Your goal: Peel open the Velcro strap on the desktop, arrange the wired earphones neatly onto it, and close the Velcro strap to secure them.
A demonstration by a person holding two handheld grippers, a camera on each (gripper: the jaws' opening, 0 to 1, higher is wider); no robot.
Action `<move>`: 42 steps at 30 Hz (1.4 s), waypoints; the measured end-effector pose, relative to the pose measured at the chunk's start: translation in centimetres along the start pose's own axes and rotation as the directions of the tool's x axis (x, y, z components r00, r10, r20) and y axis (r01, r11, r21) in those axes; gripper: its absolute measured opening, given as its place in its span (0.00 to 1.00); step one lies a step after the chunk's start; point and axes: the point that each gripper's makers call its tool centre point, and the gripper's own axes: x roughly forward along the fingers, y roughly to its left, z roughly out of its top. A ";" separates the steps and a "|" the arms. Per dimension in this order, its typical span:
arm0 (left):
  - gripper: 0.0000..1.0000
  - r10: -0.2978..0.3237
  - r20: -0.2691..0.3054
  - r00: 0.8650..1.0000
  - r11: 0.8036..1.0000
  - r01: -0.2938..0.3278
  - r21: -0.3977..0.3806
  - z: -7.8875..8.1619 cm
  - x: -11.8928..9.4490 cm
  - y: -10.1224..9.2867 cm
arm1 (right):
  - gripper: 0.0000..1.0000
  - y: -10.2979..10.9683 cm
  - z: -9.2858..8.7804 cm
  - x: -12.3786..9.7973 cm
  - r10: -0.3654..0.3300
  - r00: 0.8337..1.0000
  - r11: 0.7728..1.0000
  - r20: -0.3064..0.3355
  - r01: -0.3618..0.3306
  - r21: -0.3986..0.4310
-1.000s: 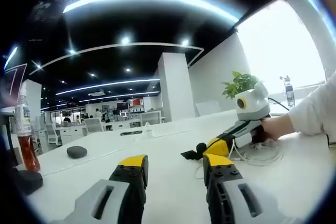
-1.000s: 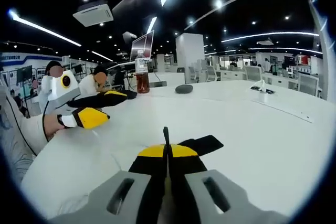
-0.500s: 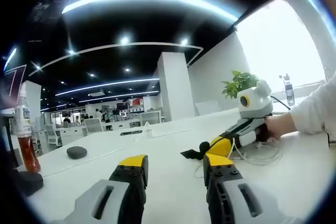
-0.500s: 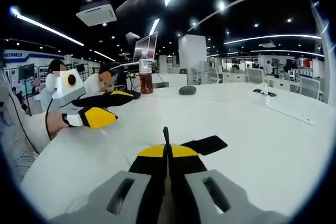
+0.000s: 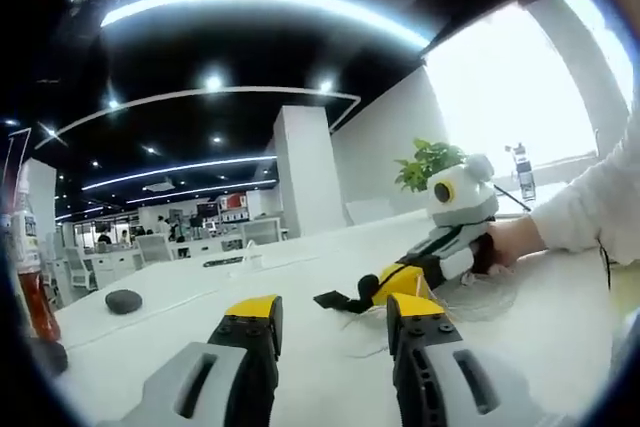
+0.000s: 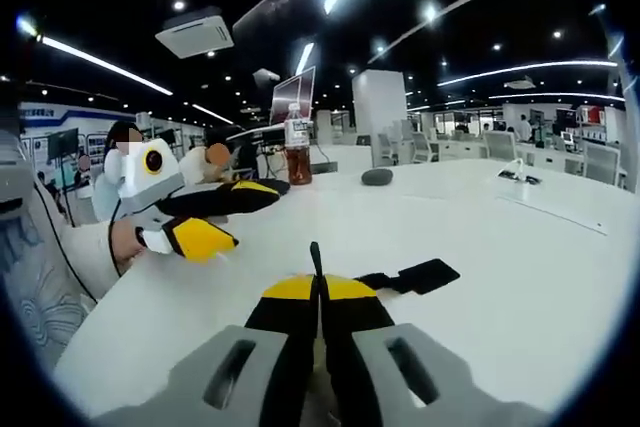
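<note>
Right tongs [image 6: 319, 297] clamped on Velcro strap [image 6: 420, 275] — left tongs [image 5: 331, 327] agape.

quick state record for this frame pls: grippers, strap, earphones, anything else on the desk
left gripper: open, holding nothing
right gripper: shut on strap
strap: black, one end pinched in the jaws, rest lying on desk
earphones: white cable, loose on desk beside right gripper, not on strap
desk: white
other: bottle, dark puck, both farther back on desk
</note>
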 end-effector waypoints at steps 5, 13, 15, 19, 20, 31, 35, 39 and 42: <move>0.45 -0.006 0.060 0.998 0.995 0.012 -0.095 1.1 -0.3 0.4 | 0.03 0.1 0.0 0.0 -0.003 1.000 1.000 -0.001 0.003 0.008; 0.45 -0.003 0.029 1.000 0.999 0.005 -0.050 0.6 -0.2 0.3 | 0.03 -1.0 1.3 -0.5 -0.044 0.996 0.999 0.081 0.046 -0.023; 0.44 -0.014 0.027 1.000 0.999 0.015 -0.050 0.5 -0.1 0.1 | 0.03 -1.5 1.2 -0.6 -0.050 0.996 0.999 0.075 0.050 -0.008; 0.43 -0.058 0.047 0.997 0.996 0.061 -0.059 0.9 -0.1 -0.9 | 0.03 -1.4 0.9 -0.4 -0.051 0.997 0.999 0.061 0.052 -0.017; 0.42 -0.077 0.053 0.996 0.995 0.081 -0.062 1.0 -0.2 -1.3 | 0.03 -1.4 0.9 -0.3 -0.049 0.997 0.999 0.057 0.051 -0.020; 0.30 -0.121 -0.029 0.992 0.993 0.122 0.010 -0.6 0.2 -2.9 | 0.03 -1.8 1.0 -0.4 -0.053 0.996 0.998 0.070 0.054 -0.009; 0.28 -0.123 -0.047 0.991 0.992 0.124 0.026 -0.9 0.2 -3.0 | 0.03 -1.7 1.0 -0.4 -0.053 0.996 0.999 0.069 0.053 -0.011; 0.25 -0.122 -0.051 0.991 0.992 0.124 0.030 -0.9 0.2 -3.0 | 0.03 -1.6 1.0 -0.4 -0.052 0.996 0.999 0.069 0.053 -0.010; 0.19 -0.120 -0.053 0.991 0.992 0.122 0.036 -0.9 0.2 -3.0 | 0.03 -1.6 1.0 -0.4 -0.052 0.996 0.999 0.068 0.053 -0.012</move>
